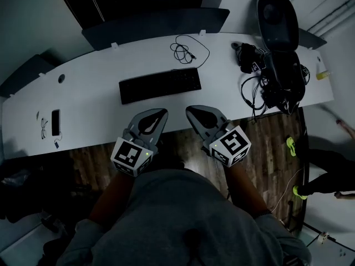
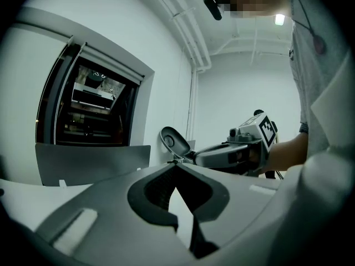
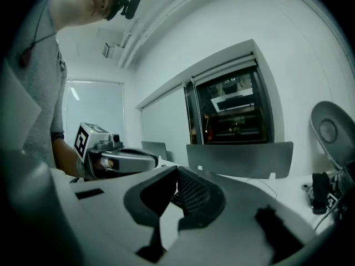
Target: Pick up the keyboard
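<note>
The black keyboard [image 1: 160, 86] lies flat in the middle of the white curved desk [image 1: 94, 101], its long side along the desk. Both grippers hang side by side over the desk's near edge, just short of the keyboard and apart from it. My left gripper [image 1: 162, 112] is shut and empty, its tip aimed at the keyboard's middle. My right gripper [image 1: 189, 110] is also shut and empty, near the keyboard's right end. In the left gripper view its jaws [image 2: 176, 165] meet at the tip and the right gripper [image 2: 238, 151] shows beside them. The right gripper view shows jaws [image 3: 177, 172] closed.
A coiled black cable [image 1: 188, 50] lies behind the keyboard. A phone [image 1: 55, 122] and earphones [image 1: 42, 127] sit at the desk's left. A tangle of cables and black devices [image 1: 272, 85] crowds the right end by a dark chair [image 1: 279, 15]. A grey partition [image 1: 155, 24] backs the desk.
</note>
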The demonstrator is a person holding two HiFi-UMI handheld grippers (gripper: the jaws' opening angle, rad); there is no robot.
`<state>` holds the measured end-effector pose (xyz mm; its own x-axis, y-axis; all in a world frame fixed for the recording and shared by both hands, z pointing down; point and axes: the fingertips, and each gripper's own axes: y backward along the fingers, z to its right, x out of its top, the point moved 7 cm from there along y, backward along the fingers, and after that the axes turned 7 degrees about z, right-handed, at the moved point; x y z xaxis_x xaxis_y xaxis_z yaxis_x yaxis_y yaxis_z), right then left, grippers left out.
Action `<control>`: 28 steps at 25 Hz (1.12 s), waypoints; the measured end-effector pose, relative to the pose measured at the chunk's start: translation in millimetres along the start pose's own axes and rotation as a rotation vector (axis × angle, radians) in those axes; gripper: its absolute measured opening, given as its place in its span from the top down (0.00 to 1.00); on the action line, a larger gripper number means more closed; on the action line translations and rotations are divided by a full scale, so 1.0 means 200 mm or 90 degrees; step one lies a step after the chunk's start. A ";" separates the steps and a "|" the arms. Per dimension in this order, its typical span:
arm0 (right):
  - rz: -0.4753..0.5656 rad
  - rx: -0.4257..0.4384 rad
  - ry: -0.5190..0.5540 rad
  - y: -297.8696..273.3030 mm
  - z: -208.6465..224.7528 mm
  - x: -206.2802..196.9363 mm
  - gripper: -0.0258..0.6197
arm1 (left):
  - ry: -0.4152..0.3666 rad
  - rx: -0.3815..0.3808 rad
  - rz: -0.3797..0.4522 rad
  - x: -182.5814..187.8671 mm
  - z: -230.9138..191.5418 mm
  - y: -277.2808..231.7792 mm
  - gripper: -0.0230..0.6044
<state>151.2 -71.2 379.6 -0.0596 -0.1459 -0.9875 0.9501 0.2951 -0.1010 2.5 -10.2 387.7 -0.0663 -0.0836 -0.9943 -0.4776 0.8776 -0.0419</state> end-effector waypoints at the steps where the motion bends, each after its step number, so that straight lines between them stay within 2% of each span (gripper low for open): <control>1: -0.004 0.001 0.000 -0.03 0.02 0.00 0.94 | 0.002 0.001 0.001 0.00 -0.03 -0.01 0.95; 15: -0.062 0.013 0.006 -0.50 0.22 -0.01 0.94 | 0.028 0.012 -0.013 -0.06 -0.51 -0.10 0.95; 22: -0.089 0.003 -0.010 -0.66 0.29 -0.08 0.94 | 0.063 0.018 -0.037 -0.13 -0.71 -0.12 0.95; 28: -0.118 -0.010 -0.034 -0.72 0.42 -0.16 0.94 | 0.099 0.047 -0.063 -0.21 -0.86 -0.15 0.95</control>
<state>41.8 -187.9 435.2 -0.2171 -0.2483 -0.9440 0.9194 0.2728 -0.2832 -131.8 -113.6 446.6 -0.1585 -0.2383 -0.9582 -0.4237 0.8930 -0.1520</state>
